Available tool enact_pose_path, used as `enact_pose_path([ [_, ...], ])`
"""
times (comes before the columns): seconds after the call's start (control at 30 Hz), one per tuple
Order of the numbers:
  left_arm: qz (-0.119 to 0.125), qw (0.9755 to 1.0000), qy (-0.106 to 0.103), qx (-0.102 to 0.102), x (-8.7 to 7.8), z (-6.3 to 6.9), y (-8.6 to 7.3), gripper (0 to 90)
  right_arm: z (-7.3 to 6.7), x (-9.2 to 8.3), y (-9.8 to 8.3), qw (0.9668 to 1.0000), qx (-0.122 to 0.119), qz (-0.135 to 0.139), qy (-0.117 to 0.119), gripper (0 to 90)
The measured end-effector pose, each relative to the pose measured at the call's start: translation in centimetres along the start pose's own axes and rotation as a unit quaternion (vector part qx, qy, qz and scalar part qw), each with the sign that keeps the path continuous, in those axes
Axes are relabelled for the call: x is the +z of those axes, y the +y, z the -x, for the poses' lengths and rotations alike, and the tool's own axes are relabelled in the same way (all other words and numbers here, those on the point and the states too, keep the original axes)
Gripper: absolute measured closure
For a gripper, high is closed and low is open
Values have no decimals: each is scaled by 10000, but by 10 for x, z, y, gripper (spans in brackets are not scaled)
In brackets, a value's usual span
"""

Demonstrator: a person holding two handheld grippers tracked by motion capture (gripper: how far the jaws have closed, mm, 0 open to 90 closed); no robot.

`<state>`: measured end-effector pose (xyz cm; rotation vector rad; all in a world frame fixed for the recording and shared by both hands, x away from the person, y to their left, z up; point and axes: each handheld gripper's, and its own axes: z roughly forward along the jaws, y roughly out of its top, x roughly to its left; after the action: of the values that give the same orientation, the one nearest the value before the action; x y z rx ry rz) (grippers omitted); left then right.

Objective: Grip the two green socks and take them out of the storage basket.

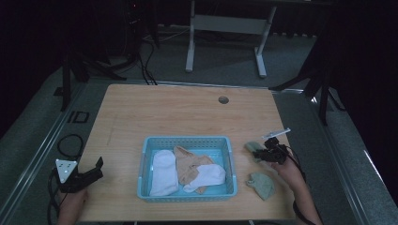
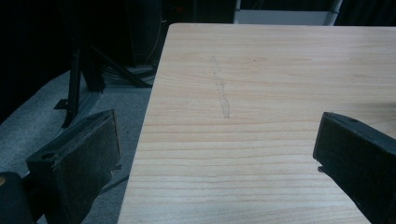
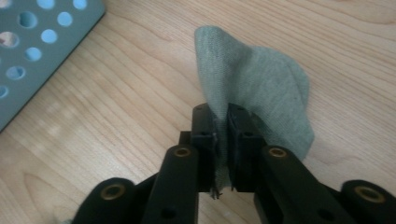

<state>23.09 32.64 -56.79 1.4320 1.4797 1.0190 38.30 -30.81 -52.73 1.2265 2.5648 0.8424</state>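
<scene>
A blue perforated basket (image 1: 187, 142) stands on the wooden table (image 1: 178, 112) with white socks (image 1: 164, 171) and a tan sock (image 1: 187, 166) in it. To its right, my right gripper (image 1: 260, 153) is shut on a grey-green sock (image 1: 252, 146). In the right gripper view the jaws pinch the edge of this grey-green sock (image 3: 266, 79), with the basket wall (image 3: 42, 46) at the upper left. A second grey-green sock (image 1: 262, 185) lies nearer the front edge. At the table's front left corner, my left gripper (image 1: 96, 169) stands open; its pads (image 2: 86, 158) frame bare wood.
A round cable hole (image 1: 223, 100) sits near the table's far edge. Beyond the table stand a white desk frame (image 1: 225, 28) and dark stands. Cables lie on the floor at the left (image 1: 70, 140). The table's left edge (image 2: 149, 116) runs beside my left gripper.
</scene>
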Motion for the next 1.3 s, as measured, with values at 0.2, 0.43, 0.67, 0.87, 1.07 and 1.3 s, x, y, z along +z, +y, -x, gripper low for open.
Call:
enact_pose_path([
  [0.2,3,10000,2,5,0,0,0,4,-1,-16,3,9996,12,264,-113,536],
  [0.43,2,10000,-1,4,0,0,0,4,4,-38,-8,9980,92,537,-330,414],
  [0.67,-1,10000,8,13,0,0,0,4,18,-50,-27,9945,517,712,-568,374],
  [0.87,-4,10000,5,5,0,0,0,4,26,-51,-40,9915,811,789,-643,274],
  [1.07,5,10000,11,15,0,0,0,4,28,-50,-52,9876,977,886,-846,184],
  [1.3,-2,10000,6,2,0,0,0,4,27,-48,-77,9823,1137,1172,-912,113],
])
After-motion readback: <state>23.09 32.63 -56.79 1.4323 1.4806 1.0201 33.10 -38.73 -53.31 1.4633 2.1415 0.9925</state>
